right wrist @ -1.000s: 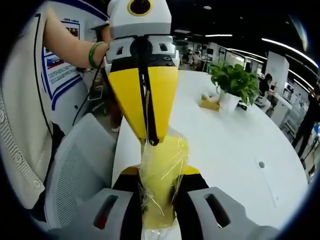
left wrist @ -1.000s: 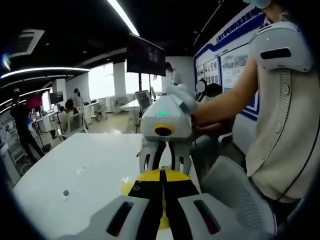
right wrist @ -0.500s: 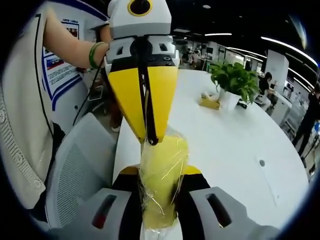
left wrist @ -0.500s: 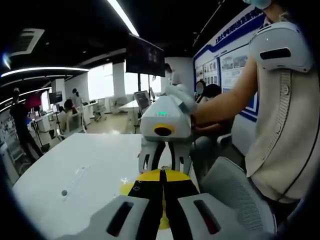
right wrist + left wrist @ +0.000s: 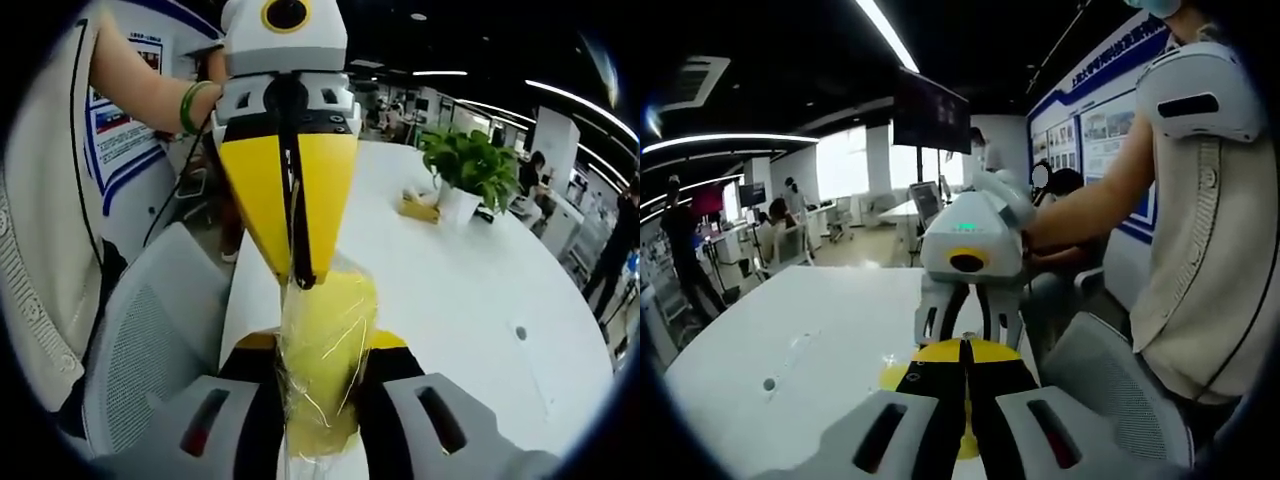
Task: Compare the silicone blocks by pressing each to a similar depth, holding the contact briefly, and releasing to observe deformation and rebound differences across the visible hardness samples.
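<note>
A yellow silicone block (image 5: 325,350) in crinkled clear film stands upright between my right gripper's (image 5: 322,345) black-padded jaws, which are shut on it. My left gripper (image 5: 298,280) reaches down from the top of the right gripper view. Its yellow jaws are closed to a point and pinch the top edge of the wrapped block. In the left gripper view, my left gripper (image 5: 964,342) shows its jaws pressed together. The right gripper (image 5: 968,322) faces it head-on just beyond the tips. A sliver of the yellow block (image 5: 892,378) peeks out beside the jaws.
The white table (image 5: 470,300) stretches away, with a potted plant (image 5: 465,160) and a small yellow box (image 5: 420,207) at its far end. A grey mesh chair (image 5: 150,340) stands beside the table edge. A person in a beige vest (image 5: 1210,250) holds the grippers. Other people are in the background.
</note>
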